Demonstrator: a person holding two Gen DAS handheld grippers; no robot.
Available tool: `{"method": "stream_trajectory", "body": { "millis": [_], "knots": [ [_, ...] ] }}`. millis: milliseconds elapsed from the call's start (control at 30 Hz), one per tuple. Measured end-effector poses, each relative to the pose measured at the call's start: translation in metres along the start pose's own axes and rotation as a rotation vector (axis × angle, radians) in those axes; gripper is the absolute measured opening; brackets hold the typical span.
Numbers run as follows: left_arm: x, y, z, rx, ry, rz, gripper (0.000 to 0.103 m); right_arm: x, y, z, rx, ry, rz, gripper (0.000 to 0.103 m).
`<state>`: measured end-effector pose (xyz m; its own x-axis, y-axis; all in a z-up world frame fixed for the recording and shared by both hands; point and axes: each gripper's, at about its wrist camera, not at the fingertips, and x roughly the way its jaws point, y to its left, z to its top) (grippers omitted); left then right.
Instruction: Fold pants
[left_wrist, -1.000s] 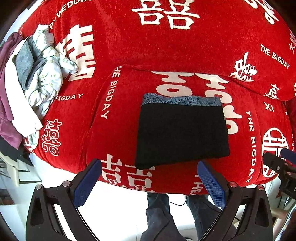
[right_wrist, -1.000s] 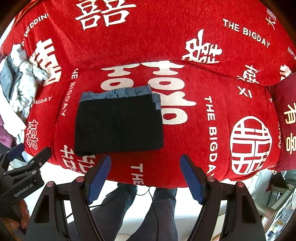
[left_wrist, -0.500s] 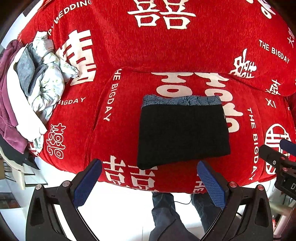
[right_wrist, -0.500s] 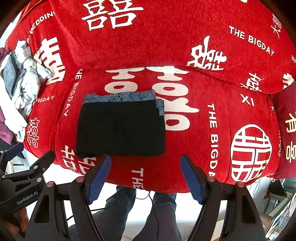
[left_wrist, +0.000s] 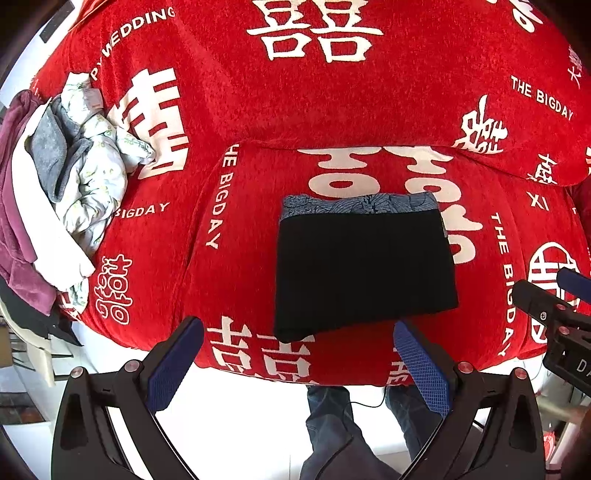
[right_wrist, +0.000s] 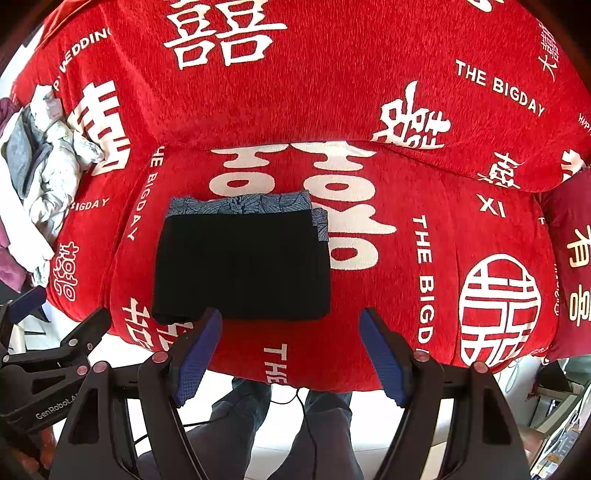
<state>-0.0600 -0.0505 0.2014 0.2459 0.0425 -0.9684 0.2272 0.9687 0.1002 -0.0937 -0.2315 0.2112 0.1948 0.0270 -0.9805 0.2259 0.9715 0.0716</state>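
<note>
Black pants (left_wrist: 364, 269) lie folded into a neat rectangle on the red sofa seat, on top of a blue patterned folded garment (left_wrist: 354, 204) whose far edge shows. In the right wrist view the same black pants (right_wrist: 242, 264) lie left of centre. My left gripper (left_wrist: 297, 363) hovers high above the seat's front edge, open and empty. My right gripper (right_wrist: 291, 349) also hangs above the front edge, open, with nothing between its fingers. Each gripper shows at the side of the other's view.
A red sofa cover (left_wrist: 332, 103) with white lettering drapes seat and backrest. A heap of crumpled clothes (left_wrist: 70, 177) lies on the left end. A dark red cushion (right_wrist: 570, 258) is at the right. The person's legs in jeans (left_wrist: 343, 432) stand on a white floor below.
Both views have drifted very slightly; the pants and grippers keep their places and both grippers stay open.
</note>
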Motion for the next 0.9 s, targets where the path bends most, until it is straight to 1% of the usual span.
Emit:
{"method": "stream_trajectory", "body": {
  "millis": [900],
  "knots": [
    [-0.0036,-0.0035,0.0035,0.016,-0.008,-0.004,0.103,0.0,-0.0035,0.0043,-0.012,-0.002,-0.002,0.08]
  ]
}}
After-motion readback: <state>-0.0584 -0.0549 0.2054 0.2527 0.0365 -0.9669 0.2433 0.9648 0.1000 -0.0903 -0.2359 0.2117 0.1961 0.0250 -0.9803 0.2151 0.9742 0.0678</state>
